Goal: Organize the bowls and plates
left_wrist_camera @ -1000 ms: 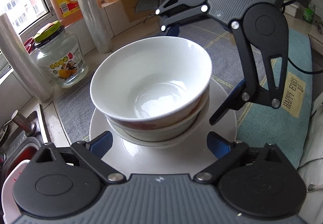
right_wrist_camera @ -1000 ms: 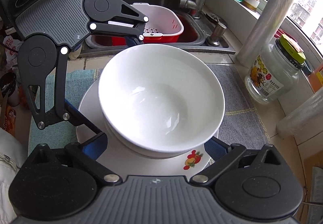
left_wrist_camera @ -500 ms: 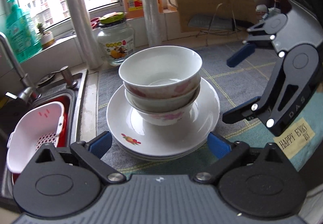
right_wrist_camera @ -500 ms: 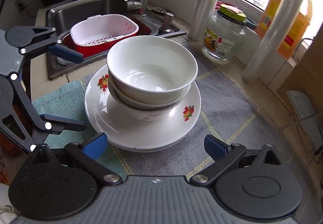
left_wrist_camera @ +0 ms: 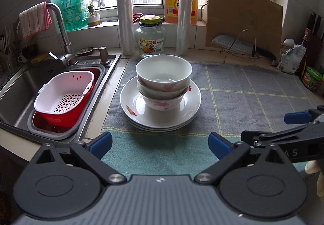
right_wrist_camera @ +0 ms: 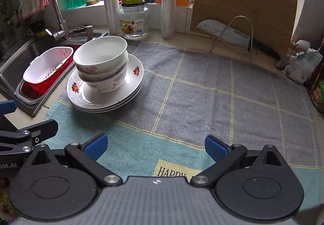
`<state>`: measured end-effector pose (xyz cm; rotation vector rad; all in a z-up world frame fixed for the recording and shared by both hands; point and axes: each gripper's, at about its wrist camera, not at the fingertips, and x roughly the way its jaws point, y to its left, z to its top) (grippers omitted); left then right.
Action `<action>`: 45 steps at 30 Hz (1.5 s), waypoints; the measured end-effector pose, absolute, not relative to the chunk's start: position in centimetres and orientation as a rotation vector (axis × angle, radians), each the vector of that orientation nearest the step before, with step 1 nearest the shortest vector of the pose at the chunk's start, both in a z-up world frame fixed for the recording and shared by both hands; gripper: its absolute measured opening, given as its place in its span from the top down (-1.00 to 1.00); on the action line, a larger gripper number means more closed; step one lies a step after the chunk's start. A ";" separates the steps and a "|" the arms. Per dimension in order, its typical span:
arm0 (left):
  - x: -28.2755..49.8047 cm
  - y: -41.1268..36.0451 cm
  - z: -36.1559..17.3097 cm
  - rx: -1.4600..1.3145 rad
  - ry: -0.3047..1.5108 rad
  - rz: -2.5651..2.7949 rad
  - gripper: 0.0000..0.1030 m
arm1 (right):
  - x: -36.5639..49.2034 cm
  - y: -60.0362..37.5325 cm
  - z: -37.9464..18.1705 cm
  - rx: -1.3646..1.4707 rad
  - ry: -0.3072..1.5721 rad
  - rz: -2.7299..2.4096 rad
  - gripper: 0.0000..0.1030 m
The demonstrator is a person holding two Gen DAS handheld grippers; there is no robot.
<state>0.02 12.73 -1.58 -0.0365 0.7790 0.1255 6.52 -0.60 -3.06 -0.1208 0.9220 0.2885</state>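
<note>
Three nested bowls point(left_wrist_camera: 163, 81) sit on stacked plates point(left_wrist_camera: 160, 117) on the desk mat point(right_wrist_camera: 202, 93), well ahead of the left gripper point(left_wrist_camera: 160, 144) and ahead-left of the right gripper point(right_wrist_camera: 155, 146); both jaws apart, empty

Three white bowls point(left_wrist_camera: 163, 75) sit nested upright, one inside the next, in the middle of a stack of plates point(left_wrist_camera: 160, 117). The lower two bowls bear pink flower prints on their outer walls, and the top bowl point(right_wrist_camera: 100, 52) is empty. The plates point(right_wrist_camera: 105, 103) are white, lie flat in a stack with rims aligned, and the uppermost carries small red and orange fruit motifs on its rim. The stack rests on the cloth at its sink-side end.
</note>
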 end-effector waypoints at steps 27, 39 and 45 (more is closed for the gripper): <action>-2.3 11.2 1.5 -0.023 0.724 0.186 -0.95 | 3.8 -1.3 0.3 -0.075 0.850 0.218 -1.00; -2.3 11.2 1.9 -0.020 0.717 0.181 -0.95 | 3.7 -1.3 0.7 -0.081 0.844 0.205 -1.00; -2.2 11.1 2.0 -0.016 0.715 0.182 -0.95 | 3.8 -1.2 0.8 -0.088 0.841 0.201 -1.00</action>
